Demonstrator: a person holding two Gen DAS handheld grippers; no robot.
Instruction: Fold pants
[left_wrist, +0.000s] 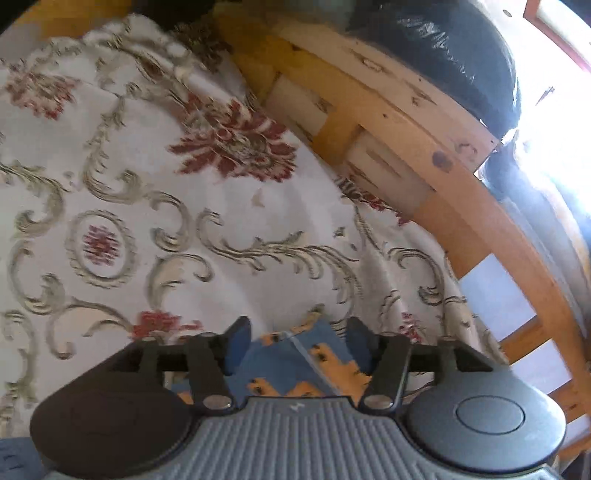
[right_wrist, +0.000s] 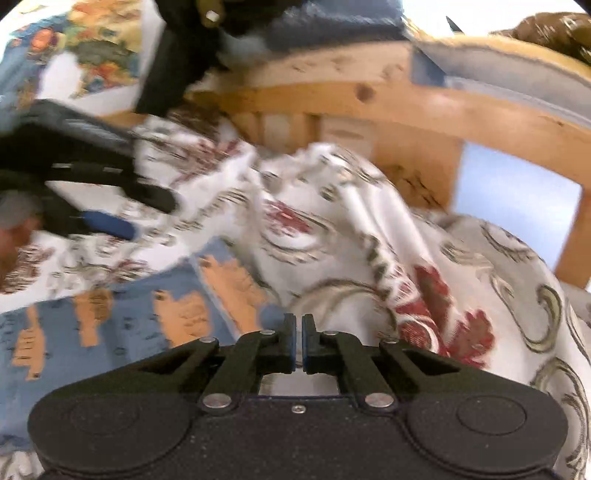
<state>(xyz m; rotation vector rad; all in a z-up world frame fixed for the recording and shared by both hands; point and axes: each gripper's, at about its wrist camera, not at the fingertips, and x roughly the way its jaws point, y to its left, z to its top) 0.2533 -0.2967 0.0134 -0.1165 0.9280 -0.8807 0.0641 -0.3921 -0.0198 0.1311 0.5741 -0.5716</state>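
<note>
From my left wrist, the pants (left_wrist: 291, 365) show as blue fabric with orange shapes, lying on the white floral bedspread (left_wrist: 147, 184) right between my left gripper's (left_wrist: 295, 343) spread jaws; whether the pads touch the cloth I cannot tell. A wooden bed frame (left_wrist: 424, 147) curves beyond.

From my right wrist, the pants (right_wrist: 122, 325) lie spread at lower left on the rumpled bedspread (right_wrist: 369, 221), blurred. My right gripper (right_wrist: 299, 343) has its jaws pressed nearly together; I cannot tell if fabric is pinched. My left gripper (right_wrist: 147, 210) reaches in above the pants.
</note>
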